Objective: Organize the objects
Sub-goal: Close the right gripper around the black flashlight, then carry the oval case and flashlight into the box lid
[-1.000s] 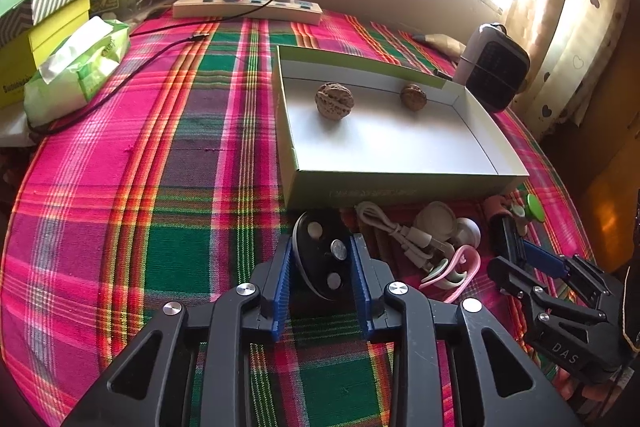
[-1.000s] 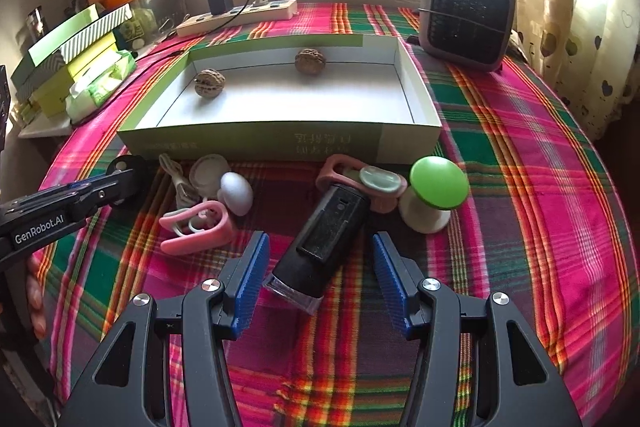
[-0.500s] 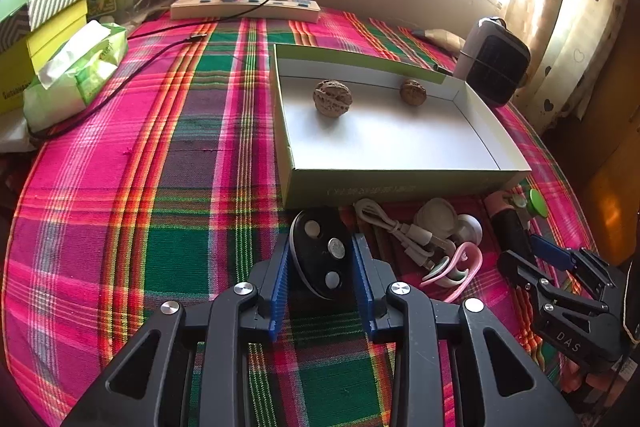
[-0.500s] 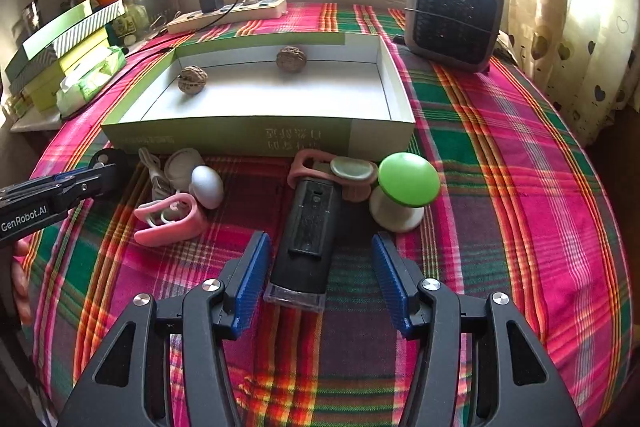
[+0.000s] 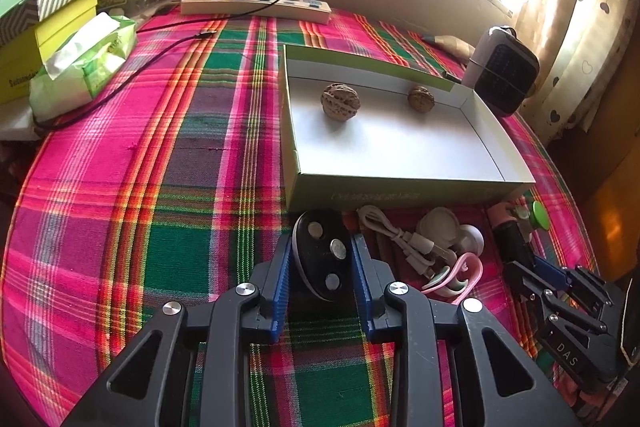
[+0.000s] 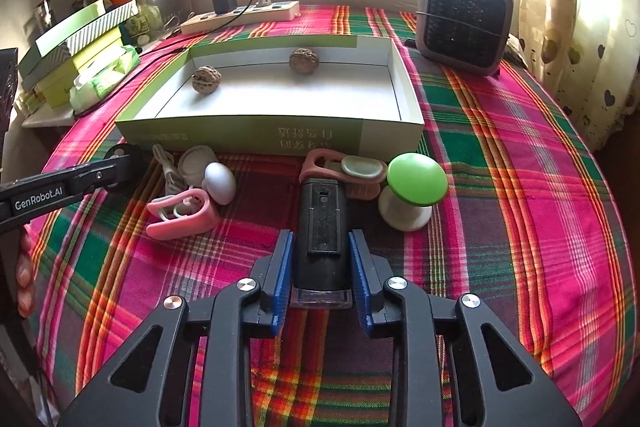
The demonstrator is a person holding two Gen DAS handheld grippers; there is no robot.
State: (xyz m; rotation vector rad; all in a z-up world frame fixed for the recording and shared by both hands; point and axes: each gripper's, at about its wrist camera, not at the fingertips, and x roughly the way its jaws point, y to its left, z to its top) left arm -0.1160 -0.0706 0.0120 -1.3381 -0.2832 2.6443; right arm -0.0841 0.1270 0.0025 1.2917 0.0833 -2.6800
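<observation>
Both grippers closed on hard black objects at the near edge of the plaid cloth, box still ahead.

Your left gripper (image 5: 322, 267) clamps the black oval fob (image 5: 322, 257) across its narrow waist, pads touching both flanks; smooth, rigid, probably light, curved sides likely to slip, so stay at the widest part; your right gripper (image 6: 320, 269) pinches the black rectangular device (image 6: 322, 231) near its rear clear end; flat stiff sides, looks denser, its front half overhangs, so expect it to dip; beyond it, touching, lie the pink clip (image 6: 340, 169) and green-capped knob (image 6: 412, 189); farther, the open box (image 6: 256, 135) holds two walnuts (image 6: 206, 79) near its back wall; set things down gently, the cardboard may slide.
</observation>
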